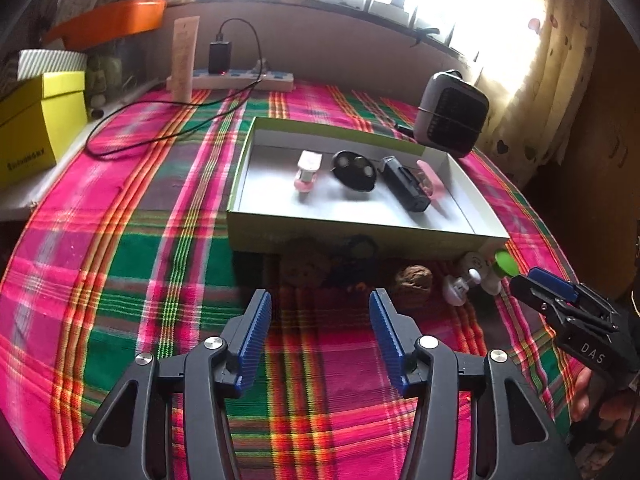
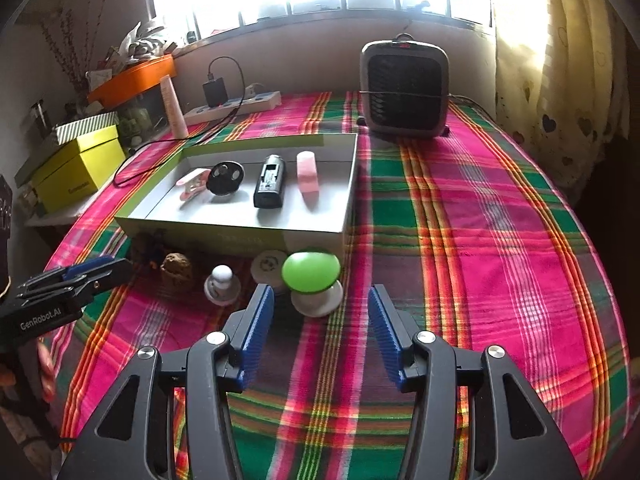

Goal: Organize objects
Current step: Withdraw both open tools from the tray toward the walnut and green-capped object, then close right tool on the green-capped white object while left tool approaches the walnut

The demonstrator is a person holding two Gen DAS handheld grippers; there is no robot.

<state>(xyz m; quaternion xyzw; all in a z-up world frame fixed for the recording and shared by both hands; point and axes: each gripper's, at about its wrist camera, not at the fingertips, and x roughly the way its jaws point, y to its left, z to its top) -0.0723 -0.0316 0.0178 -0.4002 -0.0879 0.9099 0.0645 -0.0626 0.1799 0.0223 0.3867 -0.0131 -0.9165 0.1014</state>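
Note:
A shallow green-sided box (image 1: 360,236) (image 2: 224,236) on the plaid cloth holds a pink clip (image 1: 307,171), a black round item (image 1: 355,170), a black rectangular device (image 1: 404,184) and a pink eraser-like block (image 2: 307,176). In front of the box lie a walnut (image 1: 414,280) (image 2: 176,268), a small white knob toy (image 2: 222,282), a white disc (image 2: 267,266) and a green-capped mushroom toy (image 2: 312,276) (image 1: 505,262). My left gripper (image 1: 320,308) is open and empty just short of the box's front. My right gripper (image 2: 320,300) is open, with the mushroom toy just ahead of its fingertips.
A grey fan heater (image 2: 404,88) stands at the back right. A power strip with charger and black cable (image 1: 240,76), a tube (image 1: 184,60) and a yellow box (image 1: 40,120) sit at the back left. A curtain (image 2: 560,60) hangs on the right.

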